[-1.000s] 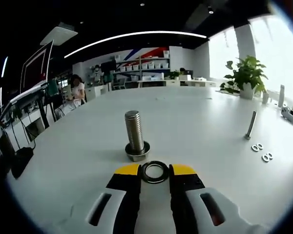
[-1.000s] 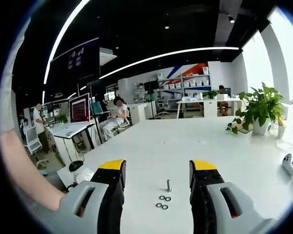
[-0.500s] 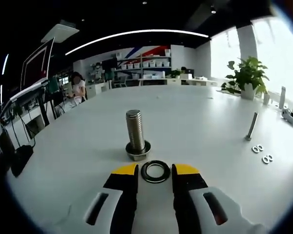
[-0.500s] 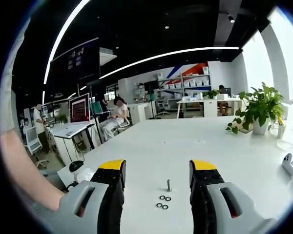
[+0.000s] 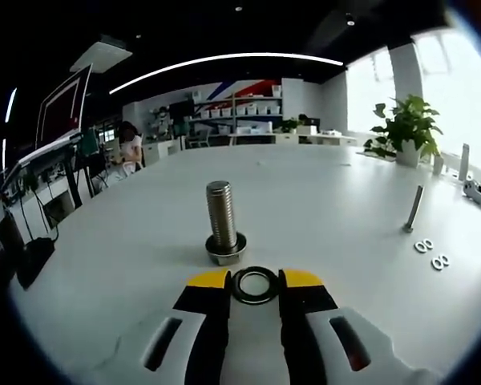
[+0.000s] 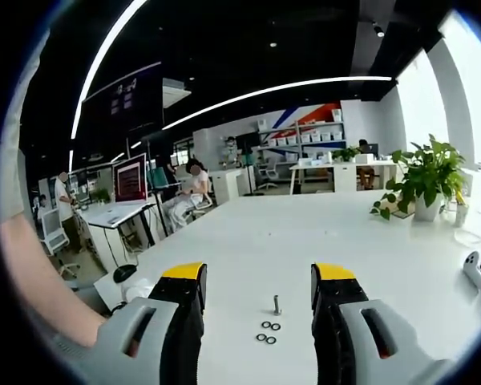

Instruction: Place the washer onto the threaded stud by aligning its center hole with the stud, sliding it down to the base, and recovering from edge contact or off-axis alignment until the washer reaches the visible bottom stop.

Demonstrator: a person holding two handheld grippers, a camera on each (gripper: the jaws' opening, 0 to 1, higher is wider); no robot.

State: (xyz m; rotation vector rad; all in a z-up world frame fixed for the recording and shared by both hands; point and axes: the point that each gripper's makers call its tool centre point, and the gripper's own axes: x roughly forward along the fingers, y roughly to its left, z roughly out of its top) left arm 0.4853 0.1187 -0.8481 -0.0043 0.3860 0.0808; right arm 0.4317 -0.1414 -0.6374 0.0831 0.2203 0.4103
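The left gripper (image 5: 255, 280) closes its yellow-tipped jaws on a dark flat steel washer (image 5: 255, 285), held level just short of the upright threaded steel stud (image 5: 221, 218), whose tip stands higher than the washer. The right gripper (image 6: 259, 282) hangs open, well back over the white table (image 5: 321, 200). Spare small washers (image 5: 430, 253) and a thin bolt (image 5: 413, 208) lie off to the side, clear of the path.

Left gripper view: one stud (image 5: 222, 220), five washers (image 5: 254, 284), one bolt (image 5: 413, 208).

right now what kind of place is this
Probably an open-plan office or lab: a long white table, desks with a monitor, storage shelves along the back wall and a potted plant by the window.
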